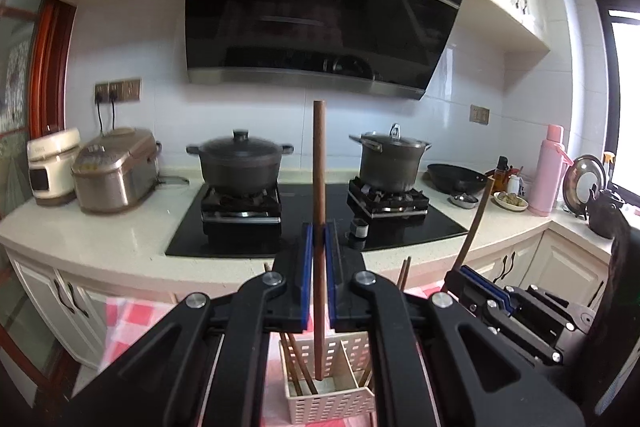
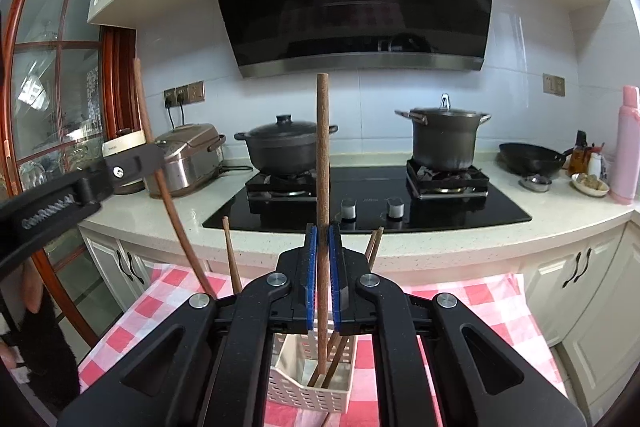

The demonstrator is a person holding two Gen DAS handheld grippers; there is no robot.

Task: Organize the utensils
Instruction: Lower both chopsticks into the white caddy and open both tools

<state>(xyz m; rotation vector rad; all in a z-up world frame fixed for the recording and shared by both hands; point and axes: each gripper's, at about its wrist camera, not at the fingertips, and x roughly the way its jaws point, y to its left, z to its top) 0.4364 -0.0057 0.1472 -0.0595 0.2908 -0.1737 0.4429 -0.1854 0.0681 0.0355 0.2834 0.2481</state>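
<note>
My left gripper (image 1: 319, 227) is shut on a brown wooden chopstick (image 1: 319, 167) held upright, its lower end inside the left compartment of a white perforated utensil basket (image 1: 328, 403). My right gripper (image 2: 322, 229) is shut on another brown chopstick (image 2: 323, 147), also upright, its lower end in a compartment of the same basket (image 2: 304, 391). Other chopsticks (image 1: 298, 367) lean in the basket; some show in the right wrist view (image 2: 336, 355). The right gripper appears at the right of the left wrist view (image 1: 476, 275), and the left gripper (image 2: 132, 163) at the left of the right wrist view.
The basket stands on a red-and-white checked cloth (image 2: 480, 307) in front of a counter (image 2: 560, 223). On the counter are a black hob (image 2: 440, 211) with two pots (image 2: 280, 147) (image 2: 444, 139), a rice cooker (image 2: 188, 159), a wok (image 2: 532, 157) and a pink flask (image 2: 628, 147).
</note>
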